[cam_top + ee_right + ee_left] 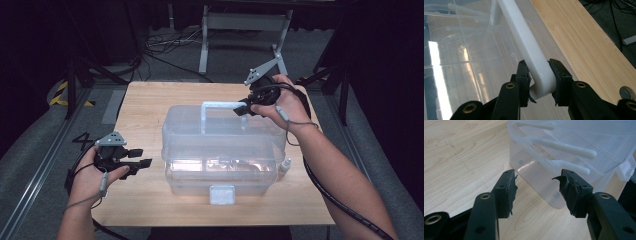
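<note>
1. A light wooden table [145,102] takes up the middle of the high view, with grey floor and dark stands around it.
2. A clear plastic box [220,155] sits at the centre of the table, slightly right of the middle of the frame. Its walls are see-through, its corners rounded, and light glares off the near side. Whatever lies inside is too blurred to make out.
3. A clear lid [190,120] covers the box, and a white handle [222,105] stands upright above it, a straight bar on two posts.
4. A white latch [222,194] hangs at the middle of the front wall, at the lower centre of the frame.
5. The right gripper [539,82], in the upper right of the high view, has its jaws pressed against both sides of the handle at the rounded corner where the bar bends down.
6. The left gripper [537,188], at the lower left of the high view, hovers over the table beside the box's left end with its jaws spread apart and nothing between them; the pads [512,187] look ragged.
7. A small white bottle [284,166] stands on the table just beside the box's right front corner.
</note>
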`<state>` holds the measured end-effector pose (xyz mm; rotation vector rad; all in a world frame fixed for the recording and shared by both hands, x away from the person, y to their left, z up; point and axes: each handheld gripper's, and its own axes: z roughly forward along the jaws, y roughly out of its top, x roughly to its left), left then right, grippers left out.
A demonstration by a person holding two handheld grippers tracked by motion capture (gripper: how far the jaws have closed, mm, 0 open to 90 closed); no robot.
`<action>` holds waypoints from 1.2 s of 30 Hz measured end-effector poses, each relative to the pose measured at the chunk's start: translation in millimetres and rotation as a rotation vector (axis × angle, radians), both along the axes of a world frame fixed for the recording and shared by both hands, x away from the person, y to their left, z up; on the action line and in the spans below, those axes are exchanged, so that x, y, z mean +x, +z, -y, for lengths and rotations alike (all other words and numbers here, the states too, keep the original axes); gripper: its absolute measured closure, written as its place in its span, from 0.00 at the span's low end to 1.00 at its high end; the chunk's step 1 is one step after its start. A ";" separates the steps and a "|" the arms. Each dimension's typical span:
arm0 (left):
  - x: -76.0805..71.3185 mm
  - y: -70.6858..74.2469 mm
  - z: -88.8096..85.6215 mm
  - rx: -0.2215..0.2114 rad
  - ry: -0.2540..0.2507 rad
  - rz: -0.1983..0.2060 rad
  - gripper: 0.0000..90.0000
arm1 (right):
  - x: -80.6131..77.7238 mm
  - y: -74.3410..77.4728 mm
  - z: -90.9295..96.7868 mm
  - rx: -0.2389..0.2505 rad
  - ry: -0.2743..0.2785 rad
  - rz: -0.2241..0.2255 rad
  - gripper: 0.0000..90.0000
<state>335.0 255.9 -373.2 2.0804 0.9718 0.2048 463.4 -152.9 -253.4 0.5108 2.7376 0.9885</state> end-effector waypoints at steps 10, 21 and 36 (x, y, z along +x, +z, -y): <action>-1.3 2.5 4.2 -0.018 -0.017 0.008 0.55 | 13.4 2.8 0.4 0.011 -0.022 -0.022 0.78; -6.0 10.2 14.6 -0.025 -0.099 0.085 0.86 | 18.1 3.3 0.0 0.020 -0.031 -0.031 0.78; -7.6 12.0 40.1 -0.194 -0.155 0.139 1.00 | 18.3 2.9 0.4 0.024 -0.033 -0.030 0.78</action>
